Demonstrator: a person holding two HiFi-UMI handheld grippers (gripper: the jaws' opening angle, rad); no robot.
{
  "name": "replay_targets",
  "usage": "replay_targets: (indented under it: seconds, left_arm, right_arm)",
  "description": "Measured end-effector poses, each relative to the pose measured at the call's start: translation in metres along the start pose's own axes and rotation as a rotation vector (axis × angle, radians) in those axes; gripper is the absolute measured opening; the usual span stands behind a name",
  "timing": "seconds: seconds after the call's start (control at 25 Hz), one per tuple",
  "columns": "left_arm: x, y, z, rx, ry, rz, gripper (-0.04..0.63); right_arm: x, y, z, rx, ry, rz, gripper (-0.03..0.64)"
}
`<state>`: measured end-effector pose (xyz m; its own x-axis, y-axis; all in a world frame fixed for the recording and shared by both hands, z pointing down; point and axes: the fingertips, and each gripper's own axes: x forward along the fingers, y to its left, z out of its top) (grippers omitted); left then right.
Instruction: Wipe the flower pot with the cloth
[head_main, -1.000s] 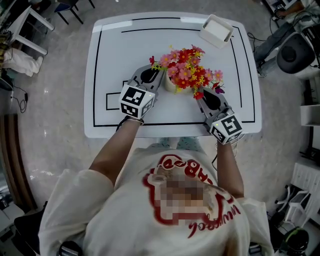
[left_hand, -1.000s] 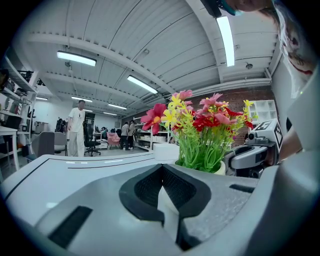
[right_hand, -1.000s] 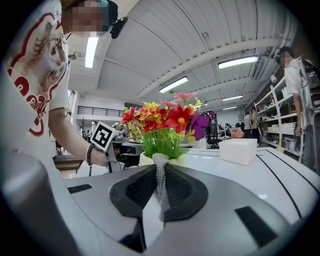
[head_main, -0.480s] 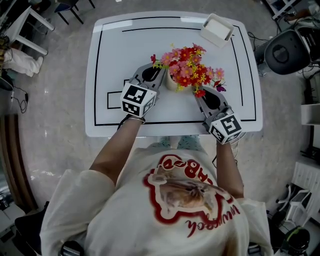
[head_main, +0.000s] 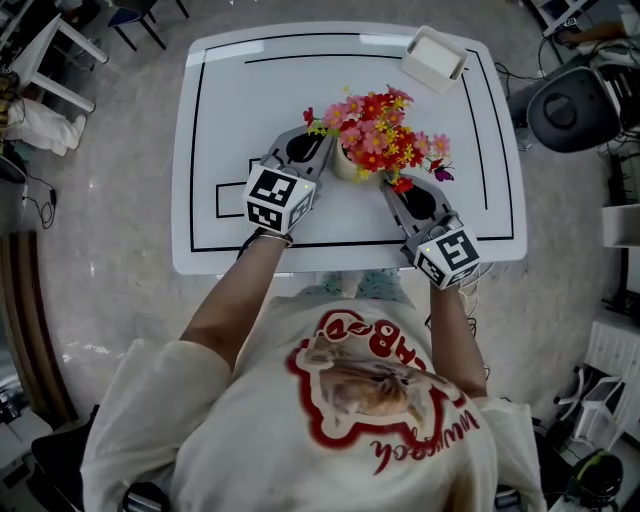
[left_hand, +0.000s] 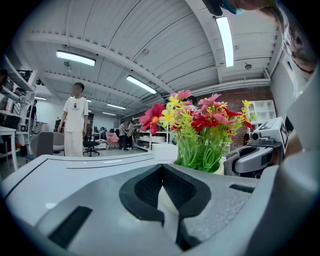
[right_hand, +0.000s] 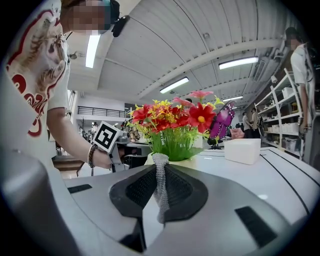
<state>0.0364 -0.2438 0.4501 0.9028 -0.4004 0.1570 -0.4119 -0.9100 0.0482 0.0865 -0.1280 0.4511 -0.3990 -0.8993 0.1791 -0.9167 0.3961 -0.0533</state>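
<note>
A cream flower pot (head_main: 343, 165) filled with red, pink and yellow flowers (head_main: 375, 130) stands in the middle of the white table (head_main: 230, 110). My left gripper (head_main: 325, 150) is at the pot's left side. In the left gripper view it (left_hand: 161, 167) is shut, with a cream piece that looks like the pot's rim between its pads, and the pot (left_hand: 220, 167) continues to the right. My right gripper (head_main: 385, 180) is at the pot's near right side, under the blooms. It (right_hand: 160, 162) is shut on a grey knitted cloth (right_hand: 160, 185), close to the pot (right_hand: 197, 161).
A white box (head_main: 433, 60) sits at the table's far right corner. Black lines mark a rectangle on the tabletop. A person (left_hand: 75, 120) stands beyond the table's far left side. Chairs and equipment stand on the floor around the table.
Both grippers and the pot have shifted only slightly. The right gripper has edged a little left, closer under the flowers. Both grips are unchanged.
</note>
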Motion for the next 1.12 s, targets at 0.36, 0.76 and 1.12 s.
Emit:
replay_targets:
  seconds: [0.36,0.76,1.12]
  left_arm:
    - [-0.001,-0.001,-0.001,-0.002,0.001,-0.003,0.003]
    - [0.0,-0.001,-0.002,0.0,0.002,-0.003,0.003]
    - [-0.001,-0.002,-0.001,0.002,0.001,-0.009,0.003]
  right_arm:
    - [0.008,0.011,-0.001,0.0,0.012,0.023,0.035]
    - [0.014,0.017,-0.001,-0.001,0.016,0.035,0.035]
    - [0.014,0.02,0.0,0.007,0.004,0.032,0.037]
